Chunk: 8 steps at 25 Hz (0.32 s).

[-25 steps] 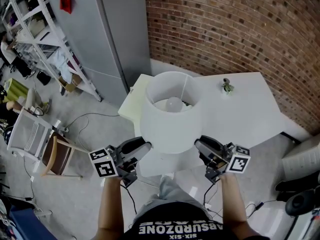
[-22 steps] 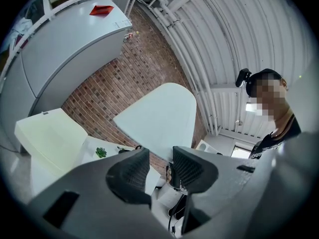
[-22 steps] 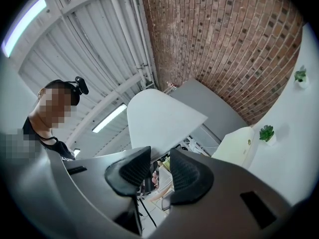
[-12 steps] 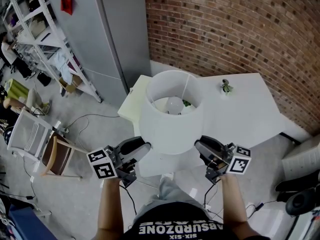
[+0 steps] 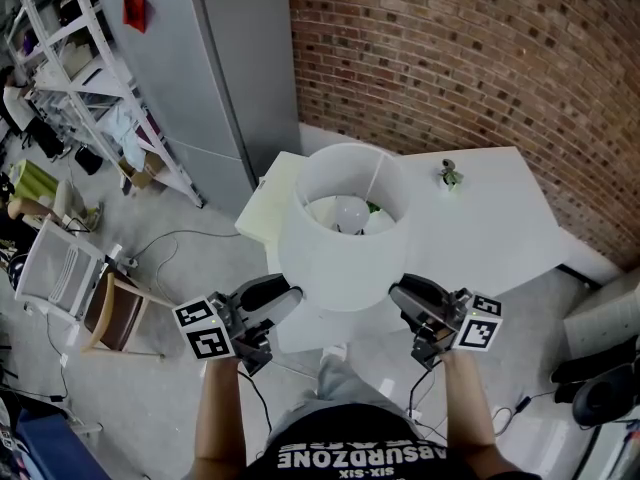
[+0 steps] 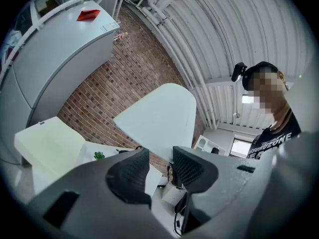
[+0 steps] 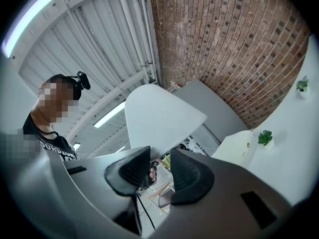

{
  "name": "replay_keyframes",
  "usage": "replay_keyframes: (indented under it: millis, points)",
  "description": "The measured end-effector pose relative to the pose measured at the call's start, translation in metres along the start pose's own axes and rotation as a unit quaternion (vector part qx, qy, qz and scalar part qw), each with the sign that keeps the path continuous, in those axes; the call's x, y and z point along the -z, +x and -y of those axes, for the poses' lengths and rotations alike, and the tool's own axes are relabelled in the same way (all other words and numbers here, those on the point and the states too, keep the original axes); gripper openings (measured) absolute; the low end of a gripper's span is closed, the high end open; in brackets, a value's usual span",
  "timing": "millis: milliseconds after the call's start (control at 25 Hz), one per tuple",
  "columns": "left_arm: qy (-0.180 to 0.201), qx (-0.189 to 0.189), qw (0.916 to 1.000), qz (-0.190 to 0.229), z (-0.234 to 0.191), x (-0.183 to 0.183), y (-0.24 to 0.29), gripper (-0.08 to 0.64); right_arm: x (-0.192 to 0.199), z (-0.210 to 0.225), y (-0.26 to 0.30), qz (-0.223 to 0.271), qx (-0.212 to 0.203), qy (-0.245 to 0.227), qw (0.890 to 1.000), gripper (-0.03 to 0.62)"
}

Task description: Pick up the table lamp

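Head view: lamp [image 5: 343, 230] stands upright at the desk's [image 5: 500, 218] near edge, between left claw [image 5: 283, 301] and right claw [image 5: 402, 298]; both half-open, empty, equally near.

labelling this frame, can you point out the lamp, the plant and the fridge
lamp [image 5: 340, 263]: head view, front of its white shade
plant [image 5: 452, 175]: head view, its green leaves
fridge [image 5: 260, 58]: head view, its grey body
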<state>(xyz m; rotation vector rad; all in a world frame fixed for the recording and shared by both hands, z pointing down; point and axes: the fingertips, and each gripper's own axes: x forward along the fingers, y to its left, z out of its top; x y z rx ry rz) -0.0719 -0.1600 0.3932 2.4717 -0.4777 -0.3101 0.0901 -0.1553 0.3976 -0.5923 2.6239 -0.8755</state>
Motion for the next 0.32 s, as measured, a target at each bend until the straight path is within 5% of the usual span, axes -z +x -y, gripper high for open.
replay_keyframes:
  millis: [320]
  points:
    - [0.002, 0.001, 1.0, -0.003, 0.0052, 0.0034, 0.0008, 0.149, 0.0021, -0.0032, -0.0054, -0.001, 0.002, -0.003, 1.0, 0.123]
